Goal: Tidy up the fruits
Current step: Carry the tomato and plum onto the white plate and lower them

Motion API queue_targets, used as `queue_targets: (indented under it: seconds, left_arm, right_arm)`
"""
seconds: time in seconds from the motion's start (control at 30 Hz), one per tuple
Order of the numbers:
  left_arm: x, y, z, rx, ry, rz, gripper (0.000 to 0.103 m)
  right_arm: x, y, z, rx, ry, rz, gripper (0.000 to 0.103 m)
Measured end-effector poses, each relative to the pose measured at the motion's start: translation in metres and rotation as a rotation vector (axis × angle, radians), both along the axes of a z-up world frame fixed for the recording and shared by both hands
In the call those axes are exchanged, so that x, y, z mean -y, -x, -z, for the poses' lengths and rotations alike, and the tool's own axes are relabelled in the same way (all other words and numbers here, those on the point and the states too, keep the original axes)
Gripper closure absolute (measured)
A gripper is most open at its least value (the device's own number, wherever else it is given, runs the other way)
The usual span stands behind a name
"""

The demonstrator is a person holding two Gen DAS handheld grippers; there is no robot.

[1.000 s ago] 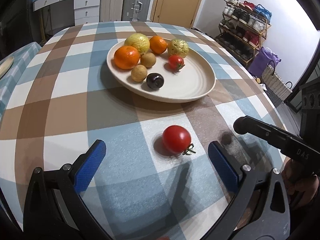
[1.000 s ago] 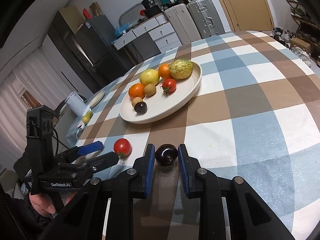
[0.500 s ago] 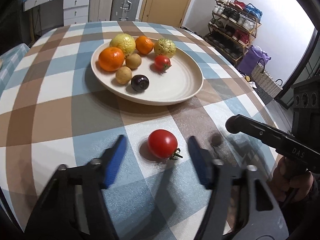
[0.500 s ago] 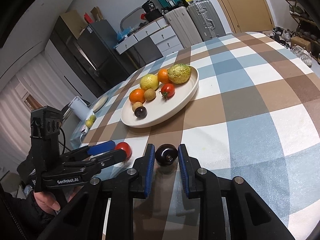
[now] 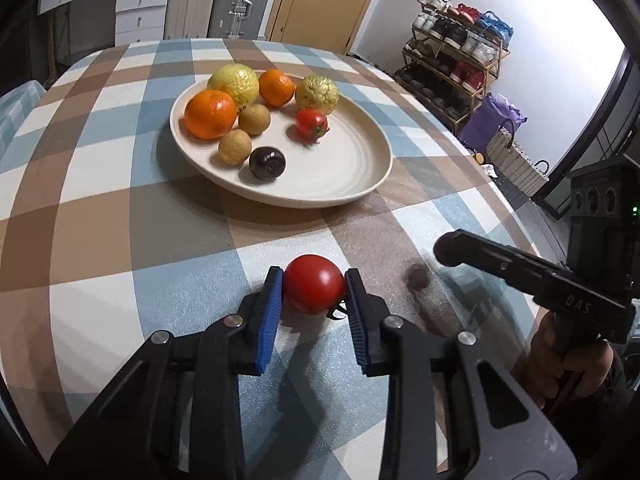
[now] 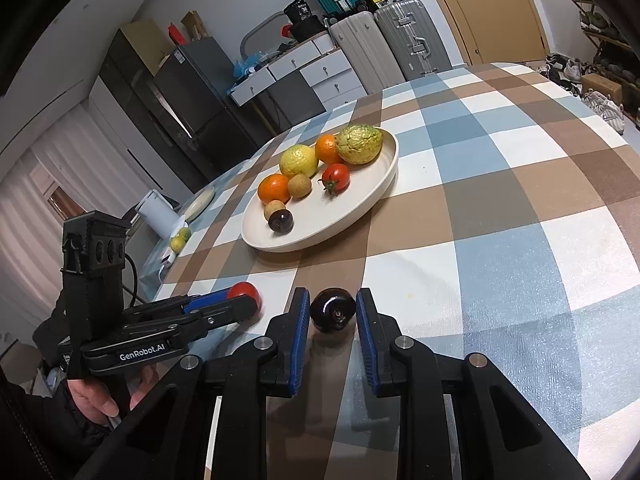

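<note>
A red tomato (image 5: 313, 294) lies on the checked tablecloth in front of the cream plate (image 5: 360, 194). My left gripper (image 5: 314, 276) has its jaws closing, and both blue pads press on the tomato's sides. In the right wrist view my right gripper (image 6: 333, 294) is shut on a dark plum (image 6: 334, 314) resting on the cloth. To its left, my left gripper (image 6: 240, 300) shows with the tomato (image 6: 245, 289) at its tip. The plate (image 6: 386, 182) holds several fruits: oranges, yellow citrus, small brown fruits, a tomato and a dark plum.
The right gripper's arm (image 5: 520, 270) reaches in from the right, a hand beneath it. The table's edge drops to a shoe rack (image 5: 452, 60) and baskets (image 5: 516, 156). Drawers and suitcases (image 6: 404, 40) stand behind the table. Bare cloth lies right of the plate.
My left gripper's jaws have swung in from wide apart and now clamp the tomato. The right gripper and its plum have stayed put.
</note>
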State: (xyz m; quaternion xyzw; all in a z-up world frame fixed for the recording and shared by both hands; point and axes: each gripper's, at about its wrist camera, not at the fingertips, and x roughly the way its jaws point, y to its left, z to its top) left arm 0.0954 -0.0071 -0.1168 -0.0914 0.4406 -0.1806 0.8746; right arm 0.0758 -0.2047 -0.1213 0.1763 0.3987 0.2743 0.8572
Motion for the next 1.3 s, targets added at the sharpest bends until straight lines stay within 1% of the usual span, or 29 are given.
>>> queue_targets:
  seconds: [0.17,0.3,0.4,0.53,0.6,0.87,0.93,0.97,1.07,1.3]
  left_arm:
    - [-0.003,-0.002,-0.012,0.030,0.001,0.000,0.075]
    - [-0.007,-0.011,-0.023,0.050,0.002,-0.003,0.075]
    - [-0.008,-0.021,-0.030,0.068,0.002,-0.003,0.075]
    - [-0.006,-0.039,-0.035,0.070,-0.007,-0.007,0.075]
    - [-0.006,-0.049,-0.037,0.077,-0.015,-0.022,0.075]
    - [0.003,-0.087,-0.034,0.062,-0.011,-0.027,0.075]
    - [0.004,-0.096,-0.033,0.060,-0.020,-0.029,0.075]
    - [0.005,-0.102,-0.032,0.061,-0.039,-0.038,0.075]
    - [0.003,-0.112,-0.028,0.052,-0.041,-0.042,0.075]
    - [0.003,-0.127,-0.019,0.033,-0.036,-0.023,0.075]
  right_arm:
    - [-0.004,-0.004,-0.001,0.001,0.011,-0.014,0.079]
    - [-0.007,-0.011,-0.007,0.018,0.012,-0.029,0.079]
    - [-0.008,-0.019,-0.016,0.037,0.006,-0.033,0.079]
    - [-0.009,-0.036,-0.025,0.048,-0.006,-0.033,0.079]
    - [-0.011,-0.044,-0.028,0.052,-0.007,-0.036,0.079]
    - [-0.021,-0.083,-0.036,0.063,-0.016,-0.065,0.079]
    - [-0.024,-0.095,-0.038,0.060,-0.020,-0.071,0.079]
    - [-0.027,-0.101,-0.039,0.062,-0.021,-0.076,0.079]
    - [-0.035,-0.117,-0.041,0.071,-0.008,-0.095,0.079]
    - [-0.054,-0.151,-0.037,0.046,-0.015,-0.118,0.079]
